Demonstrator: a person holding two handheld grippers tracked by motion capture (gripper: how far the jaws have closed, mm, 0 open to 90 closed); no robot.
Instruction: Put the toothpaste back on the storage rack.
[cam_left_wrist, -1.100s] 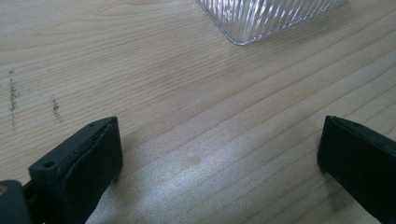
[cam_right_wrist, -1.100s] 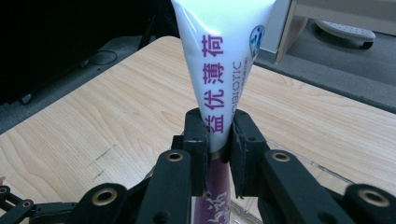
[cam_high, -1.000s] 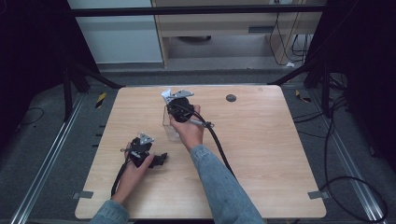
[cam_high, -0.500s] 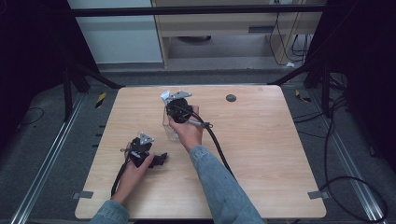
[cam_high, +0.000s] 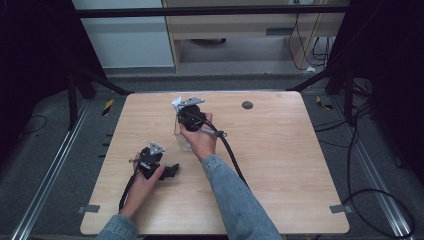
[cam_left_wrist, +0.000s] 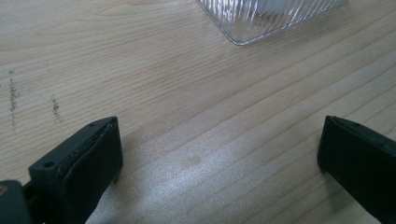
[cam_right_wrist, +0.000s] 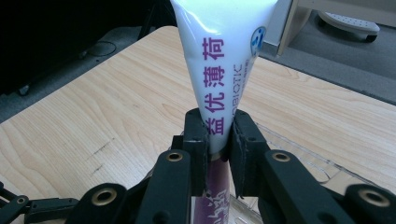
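Had the tube pinched over the clear box

My right gripper (cam_right_wrist: 218, 135) clamped the white tube (cam_right_wrist: 223, 60) near the table's (cam_high: 280, 165) far edge; my left gripper (cam_left_wrist: 219, 154) sat wide apart, empty, beside the ribbed clear box (cam_left_wrist: 266, 18).

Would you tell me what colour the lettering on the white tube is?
Purple lettering on the white tube, clearest in the right gripper view.

"益优薄荷" and "BIOTIC" on the white tube (cam_right_wrist: 219, 60)
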